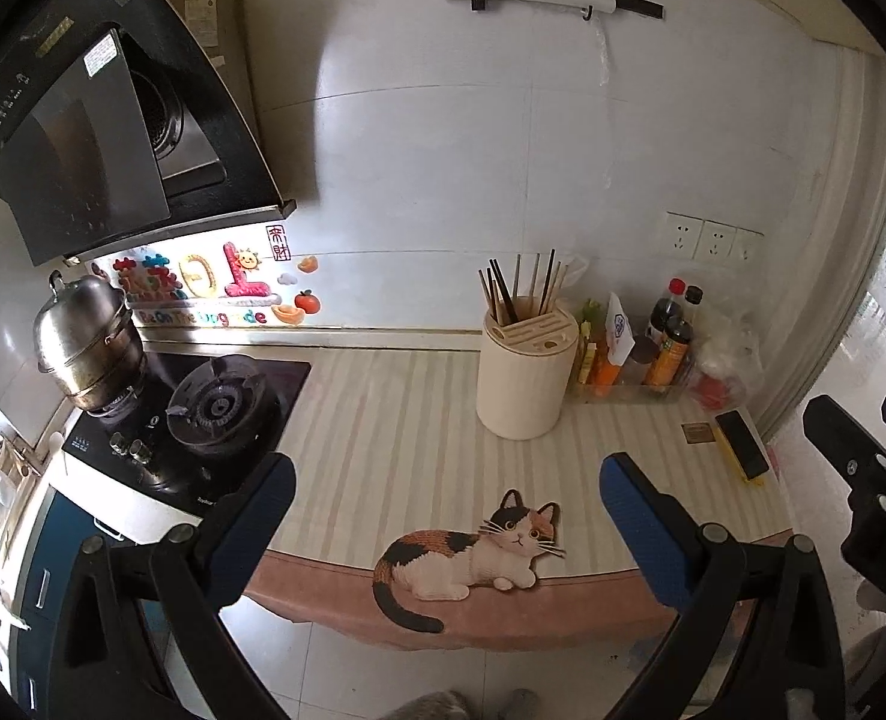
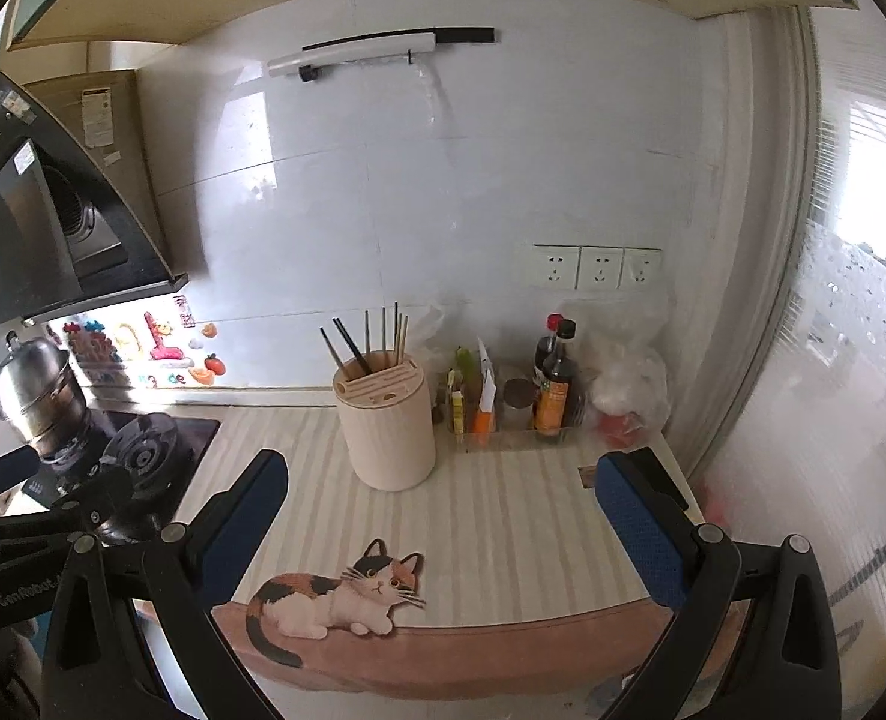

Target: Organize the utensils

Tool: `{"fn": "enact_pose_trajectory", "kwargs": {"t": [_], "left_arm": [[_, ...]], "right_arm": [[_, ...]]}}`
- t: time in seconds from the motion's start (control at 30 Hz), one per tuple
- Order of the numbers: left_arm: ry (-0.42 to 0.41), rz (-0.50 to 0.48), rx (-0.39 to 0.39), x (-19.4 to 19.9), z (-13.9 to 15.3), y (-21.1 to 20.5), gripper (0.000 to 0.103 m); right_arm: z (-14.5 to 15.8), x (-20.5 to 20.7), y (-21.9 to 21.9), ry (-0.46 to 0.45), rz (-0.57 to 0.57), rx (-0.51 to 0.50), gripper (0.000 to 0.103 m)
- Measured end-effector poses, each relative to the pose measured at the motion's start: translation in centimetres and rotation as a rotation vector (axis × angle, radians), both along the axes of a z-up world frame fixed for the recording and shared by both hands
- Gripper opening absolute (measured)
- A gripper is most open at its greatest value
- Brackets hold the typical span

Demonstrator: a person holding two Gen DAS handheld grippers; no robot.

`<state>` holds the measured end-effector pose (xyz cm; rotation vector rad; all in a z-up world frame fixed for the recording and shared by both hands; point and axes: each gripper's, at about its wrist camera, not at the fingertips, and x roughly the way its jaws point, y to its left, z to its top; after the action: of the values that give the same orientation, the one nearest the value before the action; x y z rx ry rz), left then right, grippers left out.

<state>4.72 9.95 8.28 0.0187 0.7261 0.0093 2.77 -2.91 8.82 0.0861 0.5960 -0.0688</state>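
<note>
A cream cylindrical utensil holder (image 1: 527, 378) (image 2: 388, 426) stands on the striped counter mat, with several chopsticks (image 1: 518, 288) (image 2: 377, 339) upright in its back compartment. My left gripper (image 1: 446, 516) hovers open over the front of the counter, short of the holder, nothing between its blue pads. My right gripper (image 2: 440, 516) is also open and empty, in front of the holder. The right gripper's fingers (image 1: 851, 450) show at the right edge of the left wrist view, and the left gripper's body (image 2: 35, 492) shows at the left of the right wrist view.
A gas stove (image 1: 203, 414) with a steel pot (image 1: 86, 342) sits left under a range hood (image 1: 101, 138). Sauce bottles (image 1: 671, 342) (image 2: 554, 384) and packets fill a clear tray right of the holder. A cat picture (image 1: 473, 552) marks the mat's front edge. A yellow-black block (image 1: 743, 444) lies far right.
</note>
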Motion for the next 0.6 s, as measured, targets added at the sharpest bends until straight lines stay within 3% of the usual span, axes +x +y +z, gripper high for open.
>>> {"fn": "enact_pose_trajectory", "kwargs": {"t": [0.6], "left_arm": [[0.003, 0.026, -0.008, 0.1, 0.1, -0.2, 0.103]], "right_arm": [[-0.1, 1.3, -0.6, 0.004, 0.021, -0.020, 0.103]]}}
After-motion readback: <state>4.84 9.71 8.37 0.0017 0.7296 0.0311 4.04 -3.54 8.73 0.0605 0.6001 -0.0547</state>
